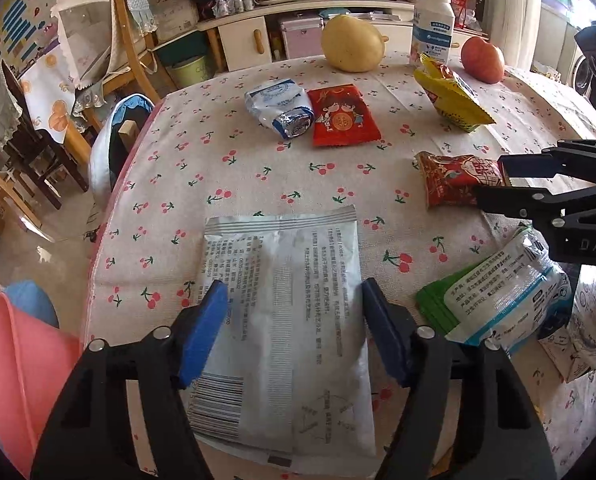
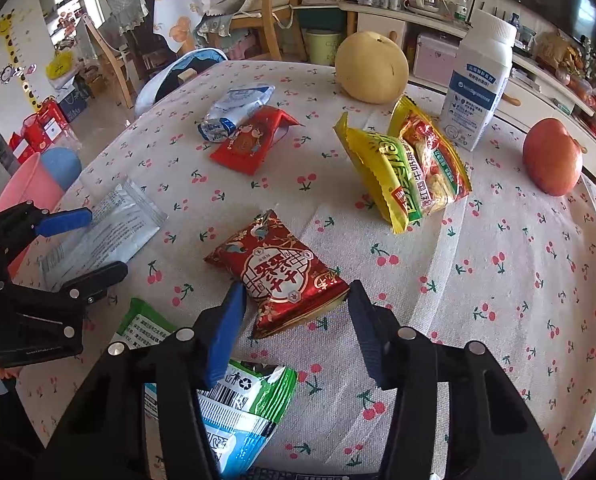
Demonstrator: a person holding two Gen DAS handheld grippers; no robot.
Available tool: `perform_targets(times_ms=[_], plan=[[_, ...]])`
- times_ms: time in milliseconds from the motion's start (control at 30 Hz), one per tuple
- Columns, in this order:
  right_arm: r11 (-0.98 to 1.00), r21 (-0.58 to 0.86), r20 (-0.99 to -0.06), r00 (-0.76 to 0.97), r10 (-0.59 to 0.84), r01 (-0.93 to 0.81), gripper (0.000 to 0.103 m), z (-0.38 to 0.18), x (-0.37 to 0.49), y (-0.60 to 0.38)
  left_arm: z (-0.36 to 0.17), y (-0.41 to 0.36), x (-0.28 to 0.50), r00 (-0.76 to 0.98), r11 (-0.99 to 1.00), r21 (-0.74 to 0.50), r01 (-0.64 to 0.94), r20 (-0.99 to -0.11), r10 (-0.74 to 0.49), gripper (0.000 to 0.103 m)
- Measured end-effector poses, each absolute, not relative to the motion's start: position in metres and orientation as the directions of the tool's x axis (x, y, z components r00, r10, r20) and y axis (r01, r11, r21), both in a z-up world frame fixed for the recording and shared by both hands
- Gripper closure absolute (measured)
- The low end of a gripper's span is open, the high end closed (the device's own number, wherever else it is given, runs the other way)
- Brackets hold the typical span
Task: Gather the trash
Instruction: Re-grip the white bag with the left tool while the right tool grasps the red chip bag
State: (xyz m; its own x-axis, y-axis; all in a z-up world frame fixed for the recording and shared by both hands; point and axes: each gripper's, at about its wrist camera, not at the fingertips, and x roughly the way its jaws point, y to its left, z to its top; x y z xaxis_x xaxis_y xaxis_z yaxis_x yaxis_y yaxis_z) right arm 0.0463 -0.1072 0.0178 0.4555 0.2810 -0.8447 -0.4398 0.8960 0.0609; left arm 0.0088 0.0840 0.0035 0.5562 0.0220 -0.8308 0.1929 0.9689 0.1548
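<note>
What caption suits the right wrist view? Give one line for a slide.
Right tool straddles a red snack packet on the cherry-print tablecloth, while the left tool brackets a silver sachet.

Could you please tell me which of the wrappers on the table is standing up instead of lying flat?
The yellow wrapper beside the white bottle: it stands tented on its edge, while the others lie flat.

I see both views lit by soft, even daylight, brightest at the far windows. Shadows on the tablecloth [image 1: 258,168] are faint. The silver packet [image 1: 290,320] shows mild glare. My fisheye lenses bend the edges hard, with dark corners; focus is sharp throughout.
</note>
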Motion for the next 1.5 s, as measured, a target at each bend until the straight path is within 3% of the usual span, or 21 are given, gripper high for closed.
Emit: perform_targets(times_ms=[300,633,667,700,733,800,900,1000,1133,1200,1300,1500], plan=[[0.881,-0.007,-0.834,0.489,0.257,-0.474,0.056,0.02,0.038,-0.1,0.007,0.079,0.005,0.563,0.968,0.128,0.215,-0.826,-0.015,0.059],[0.889,0.012,-0.807,0.52,0.279,-0.457,0.056,0.025,0.033,-0.101,0.023,0.103,0.006,0.569,0.986,0.013,0.164,-0.818,-0.084,0.062],[0.889,0.018,-0.804,0.523,0.285,-0.457,0.056,0.027,0.032,-0.101,0.025,0.106,0.005,0.571,0.987,-0.002,0.163,-0.816,-0.095,0.061],[0.889,0.022,-0.799,0.526,0.29,-0.456,0.056,0.028,0.031,-0.101,0.026,0.109,0.005,0.565,0.985,-0.023,0.172,-0.816,-0.118,0.054],[0.89,0.023,-0.795,0.532,0.293,-0.456,0.056,0.03,0.03,-0.101,0.027,0.11,0.005,0.557,0.983,-0.032,0.183,-0.82,-0.131,0.036],[0.889,0.018,-0.783,0.547,0.297,-0.457,0.056,0.035,0.026,-0.1,0.03,0.112,0.002,0.587,0.985,0.017,0.172,-0.805,-0.089,0.016],[0.888,0.012,-0.768,0.565,0.303,-0.46,0.056,0.042,0.019,-0.099,0.029,0.115,0.002,0.575,0.983,0.041,0.182,-0.815,-0.072,0.012],[0.886,0.003,-0.758,0.577,0.305,-0.463,0.056,0.047,0.013,-0.099,0.018,0.117,0.005,0.522,0.982,0.026,0.185,-0.85,-0.075,0.01],[0.886,0.006,-0.75,0.584,0.31,-0.464,0.056,0.051,0.008,-0.098,0.001,0.107,0.008,0.493,0.97,0.14,0.196,-0.87,0.026,0.007],[0.886,0.014,-0.747,0.585,0.317,-0.463,0.056,0.052,0.005,-0.097,0.0,0.112,0.009,0.498,0.978,0.127,0.163,-0.867,0.029,0.007],[0.887,0.038,-0.741,0.583,0.334,-0.46,0.056,0.054,-0.001,-0.097,0.001,0.122,0.011,0.486,0.991,0.051,0.126,-0.874,-0.017,0.016],[0.89,0.064,-0.726,0.591,0.351,-0.451,0.056,0.059,-0.013,-0.093,0.006,0.125,0.009,0.496,0.995,0.046,0.09,-0.868,-0.005,0.03]])
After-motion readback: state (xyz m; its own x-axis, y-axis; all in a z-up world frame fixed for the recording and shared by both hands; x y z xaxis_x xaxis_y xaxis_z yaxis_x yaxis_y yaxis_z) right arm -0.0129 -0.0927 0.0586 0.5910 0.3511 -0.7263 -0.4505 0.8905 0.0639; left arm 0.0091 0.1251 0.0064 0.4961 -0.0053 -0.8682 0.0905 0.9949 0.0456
